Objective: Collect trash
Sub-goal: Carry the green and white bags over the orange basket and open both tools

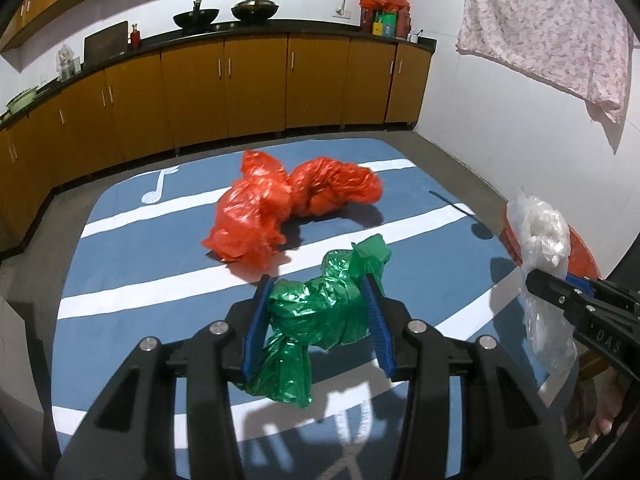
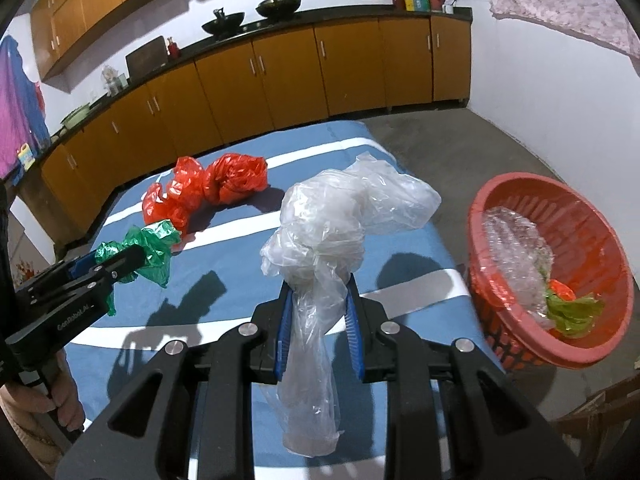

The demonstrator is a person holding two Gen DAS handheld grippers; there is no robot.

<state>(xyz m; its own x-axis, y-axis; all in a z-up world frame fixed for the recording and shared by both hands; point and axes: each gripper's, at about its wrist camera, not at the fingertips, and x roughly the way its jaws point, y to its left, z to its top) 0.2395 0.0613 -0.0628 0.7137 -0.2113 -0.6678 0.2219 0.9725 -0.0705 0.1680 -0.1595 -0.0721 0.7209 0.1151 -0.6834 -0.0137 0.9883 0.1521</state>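
My left gripper (image 1: pixel 318 286) is shut on a crumpled green plastic bag (image 1: pixel 320 316), held above the blue striped mat (image 1: pixel 120 264); the same green bag (image 2: pixel 148 248) and left gripper (image 2: pixel 132 260) show at the left of the right wrist view. My right gripper (image 2: pixel 318 284) is shut on a clear plastic bag (image 2: pixel 336 220), lifted off the mat (image 2: pixel 224 304); that clear bag (image 1: pixel 540 236) and right gripper (image 1: pixel 534 280) appear at the right edge of the left wrist view. A crumpled red plastic bag (image 1: pixel 280 208) lies on the mat beyond both grippers, the same red bag (image 2: pixel 208 188) lying left of centre in the right wrist view.
A red plastic basket (image 2: pixel 592 216) stands on the floor right of the mat, holding clear wrap and green and orange scraps. Orange-brown cabinets (image 1: pixel 256 84) line the far wall under a dark counter with woks. A patterned cloth (image 1: pixel 548 28) hangs at upper right.
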